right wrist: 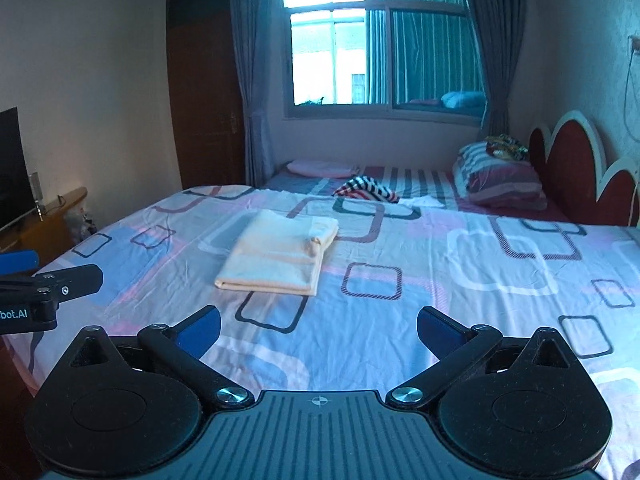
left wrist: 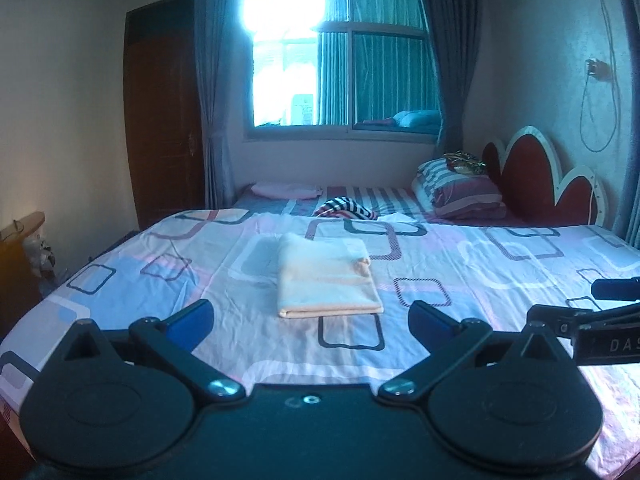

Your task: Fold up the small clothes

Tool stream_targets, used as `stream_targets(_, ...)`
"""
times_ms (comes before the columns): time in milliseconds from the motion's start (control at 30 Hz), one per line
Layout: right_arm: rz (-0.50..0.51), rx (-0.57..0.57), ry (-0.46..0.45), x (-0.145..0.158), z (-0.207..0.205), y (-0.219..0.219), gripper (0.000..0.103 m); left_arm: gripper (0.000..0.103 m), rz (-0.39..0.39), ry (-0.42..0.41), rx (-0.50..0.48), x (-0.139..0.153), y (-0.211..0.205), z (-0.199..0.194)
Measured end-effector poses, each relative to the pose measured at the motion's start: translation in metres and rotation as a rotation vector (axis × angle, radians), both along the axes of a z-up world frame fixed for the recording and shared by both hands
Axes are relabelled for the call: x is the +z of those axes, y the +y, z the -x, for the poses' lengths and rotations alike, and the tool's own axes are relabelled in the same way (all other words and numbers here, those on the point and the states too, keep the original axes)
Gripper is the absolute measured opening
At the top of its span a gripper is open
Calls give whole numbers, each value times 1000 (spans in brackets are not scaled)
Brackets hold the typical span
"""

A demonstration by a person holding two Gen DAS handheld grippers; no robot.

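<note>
A cream-coloured cloth [left wrist: 326, 276] lies folded into a neat rectangle on the patterned bedsheet [left wrist: 460, 264], also seen left of centre in the right wrist view as the folded cloth [right wrist: 280, 254]. My left gripper [left wrist: 311, 320] hangs open just short of the cloth's near edge, nothing between its blue pads. My right gripper [right wrist: 319, 330] is open too, held back from the cloth and to its right, above bare sheet. Each gripper shows at the edge of the other's view: the right gripper [left wrist: 600, 312] and the left gripper [right wrist: 36, 276].
A striped garment [left wrist: 346, 208] lies bunched behind the cloth, with a pink item [left wrist: 286, 190] farther back. A striped pillow [left wrist: 460, 192] rests against the red headboard [left wrist: 540, 184]. A wooden cabinet [right wrist: 48, 216] with a dark screen [right wrist: 12, 164] stands left of the bed.
</note>
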State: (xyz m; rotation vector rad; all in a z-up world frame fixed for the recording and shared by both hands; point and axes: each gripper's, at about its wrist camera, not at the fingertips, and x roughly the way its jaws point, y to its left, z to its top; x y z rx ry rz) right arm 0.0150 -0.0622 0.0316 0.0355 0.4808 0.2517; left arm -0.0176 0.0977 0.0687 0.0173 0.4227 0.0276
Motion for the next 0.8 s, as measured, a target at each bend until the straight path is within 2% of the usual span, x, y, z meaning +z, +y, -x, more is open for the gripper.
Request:
stream_targets(333,-6,-12,-36,13,23,-12,103,103,-3,-22,-9,7,-10,17)
stream_targets(800,-6,3,-60,22,29,-15,103,102,0,-28,0,9,-12,19)
